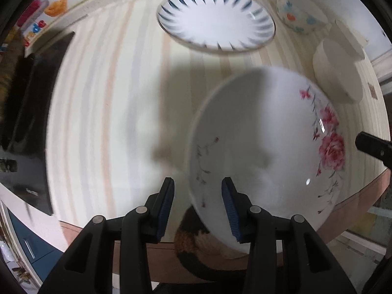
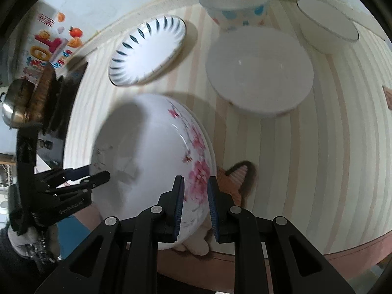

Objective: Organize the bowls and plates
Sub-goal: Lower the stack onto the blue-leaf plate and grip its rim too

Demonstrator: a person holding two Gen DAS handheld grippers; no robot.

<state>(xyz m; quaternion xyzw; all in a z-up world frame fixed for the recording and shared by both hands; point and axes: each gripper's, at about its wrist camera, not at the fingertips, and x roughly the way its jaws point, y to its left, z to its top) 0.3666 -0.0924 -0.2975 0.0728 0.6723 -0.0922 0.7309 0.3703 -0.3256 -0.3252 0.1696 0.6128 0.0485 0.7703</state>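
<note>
A large white plate with pink flowers is held tilted above the striped table. My left gripper straddles its near rim, jaws a little apart around the edge. My right gripper straddles the flowered rim of the same plate, jaws close on either side. A blue-striped white plate lies at the back; it also shows in the right wrist view. A wide white bowl, a spotted bowl and a plain white bowl stand on the table.
A black cooktop lies at the table's left, with a metal pot beside it. A calico cat sits at the table's near edge under the plate. The wall with a colourful poster runs behind.
</note>
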